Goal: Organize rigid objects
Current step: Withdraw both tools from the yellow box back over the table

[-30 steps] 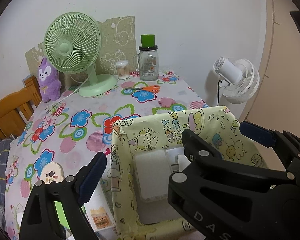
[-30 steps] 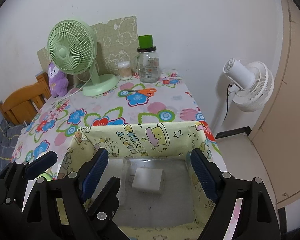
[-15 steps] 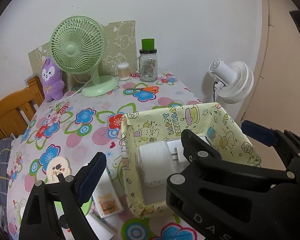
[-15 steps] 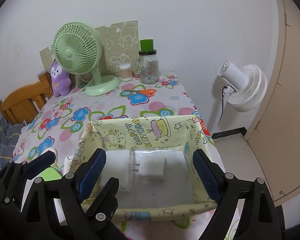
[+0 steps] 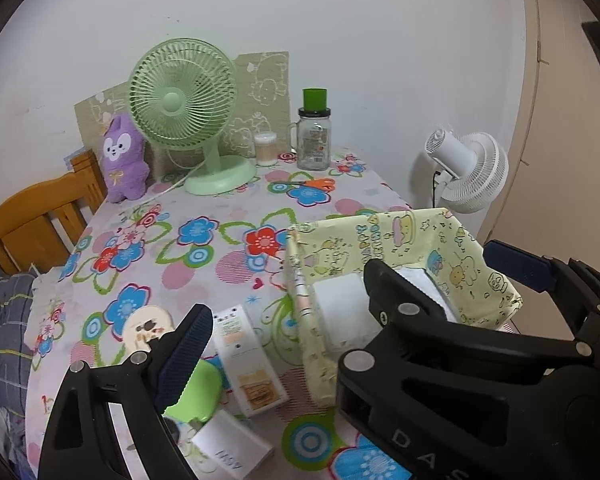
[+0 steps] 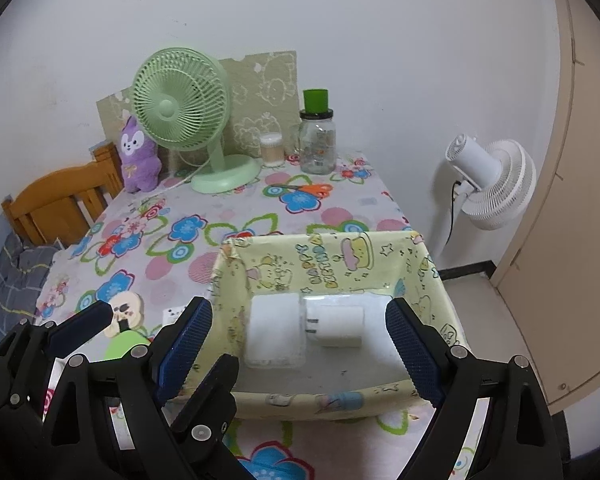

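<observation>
A yellow cartoon-print box stands at the table's near right edge; it also shows in the left wrist view. Inside lie a white flat case and a white plug adapter. My right gripper is open and empty above the box's front. My left gripper is open and empty, to the left of the right one. Below it on the table lie a white carton, a green round object, a cream skull-print item and another white box.
At the table's back stand a green desk fan, a purple plush, a cotton-swab jar and a glass jar with green lid. Orange scissors lie nearby. A wooden chair is left, a white floor fan right.
Both grippers have pulled back and up from the box. The white case and adapter now lie in full view inside it, and the loose items left of the box have come into view.
</observation>
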Demonstrator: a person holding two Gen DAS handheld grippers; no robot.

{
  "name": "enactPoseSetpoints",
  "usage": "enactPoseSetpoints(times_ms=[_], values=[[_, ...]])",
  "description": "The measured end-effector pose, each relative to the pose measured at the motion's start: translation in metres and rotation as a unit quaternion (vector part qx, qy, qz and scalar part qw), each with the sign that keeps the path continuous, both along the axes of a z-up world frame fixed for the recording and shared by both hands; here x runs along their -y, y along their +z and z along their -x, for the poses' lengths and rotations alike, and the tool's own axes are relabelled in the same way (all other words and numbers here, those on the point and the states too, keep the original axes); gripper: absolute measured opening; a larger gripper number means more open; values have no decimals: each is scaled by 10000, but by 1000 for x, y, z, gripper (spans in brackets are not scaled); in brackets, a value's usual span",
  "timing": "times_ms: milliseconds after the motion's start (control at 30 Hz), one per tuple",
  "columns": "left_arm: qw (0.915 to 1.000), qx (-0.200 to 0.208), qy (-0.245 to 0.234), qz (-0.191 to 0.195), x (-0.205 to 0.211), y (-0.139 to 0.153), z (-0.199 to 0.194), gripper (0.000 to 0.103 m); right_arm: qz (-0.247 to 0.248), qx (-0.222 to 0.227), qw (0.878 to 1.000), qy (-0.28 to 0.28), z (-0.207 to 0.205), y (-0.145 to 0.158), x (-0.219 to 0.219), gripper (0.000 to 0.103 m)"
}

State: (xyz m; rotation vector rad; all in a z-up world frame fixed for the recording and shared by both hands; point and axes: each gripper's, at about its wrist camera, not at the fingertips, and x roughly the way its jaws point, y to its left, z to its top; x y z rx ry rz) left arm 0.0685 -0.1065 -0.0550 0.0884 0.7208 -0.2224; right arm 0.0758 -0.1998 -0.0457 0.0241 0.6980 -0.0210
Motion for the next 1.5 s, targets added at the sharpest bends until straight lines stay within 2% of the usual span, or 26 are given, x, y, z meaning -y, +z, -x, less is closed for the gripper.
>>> enactPoseSetpoints(times_ms=[433,933,1100,1333,1500], values=[[9996,92,266,-66,-51,4,13,94,58,120,9997,203,10,5,-47,91],[9990,147,419,-50,-100,-6,25,94,-59,181,9991,369,21,-6,-94,91],[9987,100,493,-46,-116,-14,30,94,98,252,9987,429,27,-11,-110,91],[9978,-19,655,-36,-133,-27,33,94,-30,122,9988,476,31,-25,-121,91],[9975,-130,693,-44,-140,-42,39,94,115,120,9981,597,37,-37,-129,91]])
